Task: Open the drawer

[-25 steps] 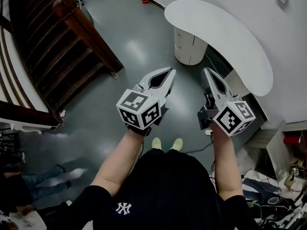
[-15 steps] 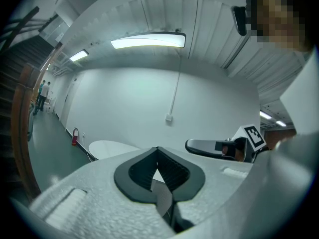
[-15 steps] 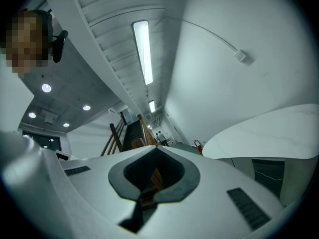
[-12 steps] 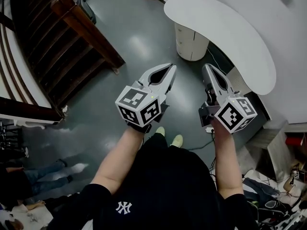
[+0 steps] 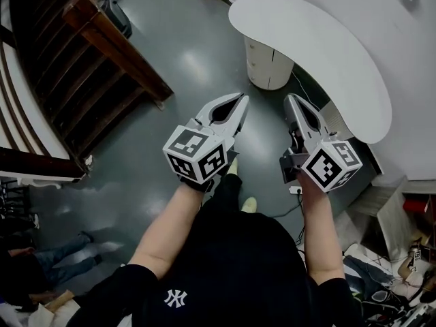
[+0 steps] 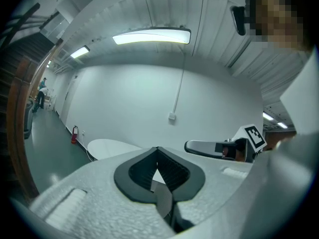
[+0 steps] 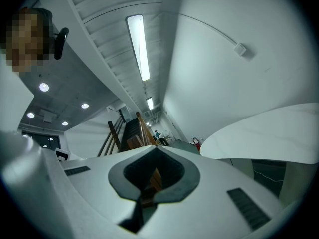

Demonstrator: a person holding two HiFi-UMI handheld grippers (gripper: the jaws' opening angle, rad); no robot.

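Tho visible, drawers (image 5: 267,65) partly under desk (image 5: 320,46)

The right tool (image 7: 157,147), white plastic with dark ribbed pads, has its jaws closed tip to tip with nothing between them. Just beyond on the right spreads a white, rounded worktop (image 7: 264,133). Far behind the tips rises a brown wooden staircase (image 7: 133,133), with a small red fire extinguisher (image 7: 197,143) by the white wall. A long ceiling strip light (image 7: 139,46) glows overhead.
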